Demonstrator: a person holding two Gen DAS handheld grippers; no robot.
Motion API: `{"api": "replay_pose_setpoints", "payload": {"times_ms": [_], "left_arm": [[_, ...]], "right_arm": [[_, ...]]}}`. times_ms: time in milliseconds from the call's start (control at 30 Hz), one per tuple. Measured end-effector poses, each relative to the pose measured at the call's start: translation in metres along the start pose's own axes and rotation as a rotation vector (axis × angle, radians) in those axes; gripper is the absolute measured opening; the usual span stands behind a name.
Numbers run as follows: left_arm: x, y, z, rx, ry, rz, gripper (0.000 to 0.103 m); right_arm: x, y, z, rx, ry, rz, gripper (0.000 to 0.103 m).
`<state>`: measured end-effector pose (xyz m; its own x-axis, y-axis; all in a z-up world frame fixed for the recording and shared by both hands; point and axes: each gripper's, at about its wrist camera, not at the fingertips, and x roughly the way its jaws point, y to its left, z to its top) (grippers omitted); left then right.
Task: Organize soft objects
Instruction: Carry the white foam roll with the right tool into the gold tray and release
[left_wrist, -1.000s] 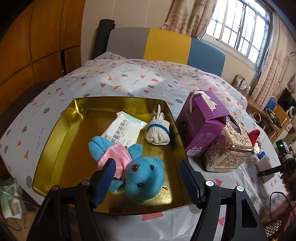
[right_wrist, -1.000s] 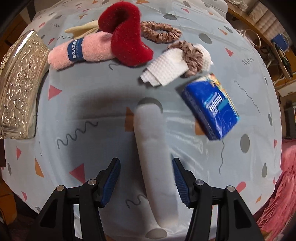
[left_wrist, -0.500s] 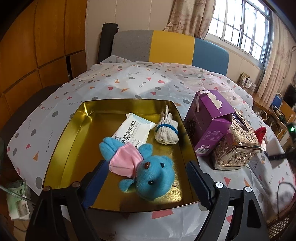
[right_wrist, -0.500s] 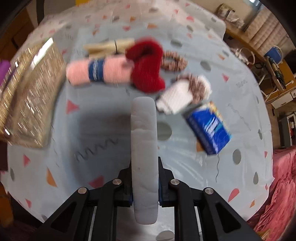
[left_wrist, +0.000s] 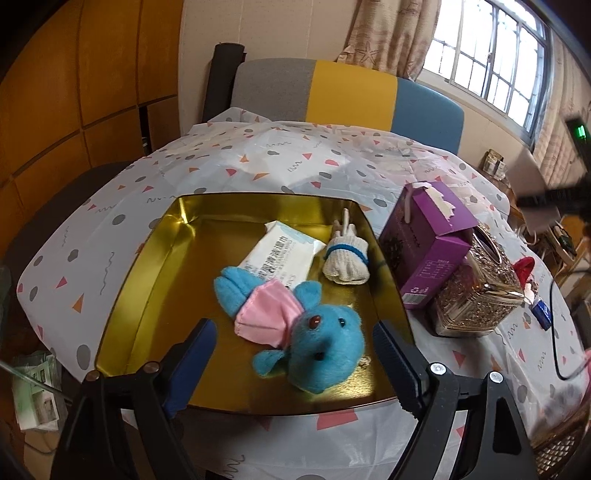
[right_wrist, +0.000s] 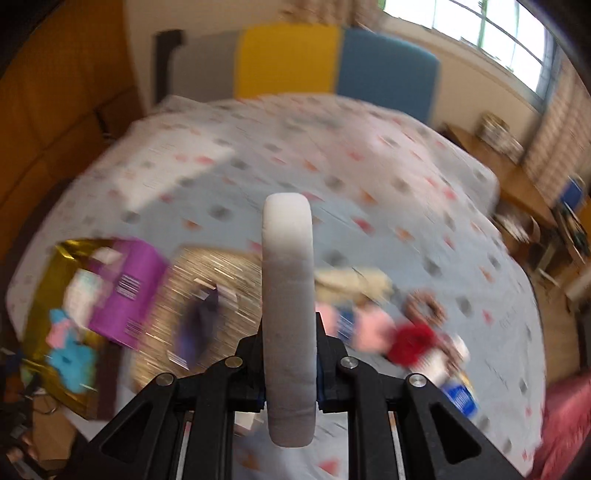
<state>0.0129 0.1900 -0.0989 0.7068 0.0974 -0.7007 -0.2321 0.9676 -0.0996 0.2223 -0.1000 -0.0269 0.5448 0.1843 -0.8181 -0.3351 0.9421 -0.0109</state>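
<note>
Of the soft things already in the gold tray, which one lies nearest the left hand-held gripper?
The blue plush toy, lying between the open fingers; the wipes pack and banded white sock lie farther back.

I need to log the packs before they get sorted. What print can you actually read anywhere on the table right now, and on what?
Nothing reads for certain.
Wet wipes pack in the gold tray: large Chinese characters, too distorted to quote.
Purple box: small print, barcode and recycling mark, too small.
Blue tissue pack: too small.
Right wrist view: everything is motion-blurred.
</note>
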Motion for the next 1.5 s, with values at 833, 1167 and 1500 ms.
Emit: {"api": "replay_pose_setpoints", "payload": {"times_ms": [833,1167,1500], "left_arm": [[0.004,0.062,-0.007,-0.146,0.011,0.086,0.088],[-0.003,0.054,-0.004,-0.124,-0.008,0.092,0.088],[-0.007,0.042,-0.001,-0.090,-0.015,0.092,0.091]], "right_arm": [[0.104,0.280,-0.009,-0.300,0.212,0.455,0.042],[0.073,0.264,-0.011,-0.333,0.077,0.333,0.051],[0.042,0.242,-0.026,-0.340,-0.052,0.252,0.053]]}}
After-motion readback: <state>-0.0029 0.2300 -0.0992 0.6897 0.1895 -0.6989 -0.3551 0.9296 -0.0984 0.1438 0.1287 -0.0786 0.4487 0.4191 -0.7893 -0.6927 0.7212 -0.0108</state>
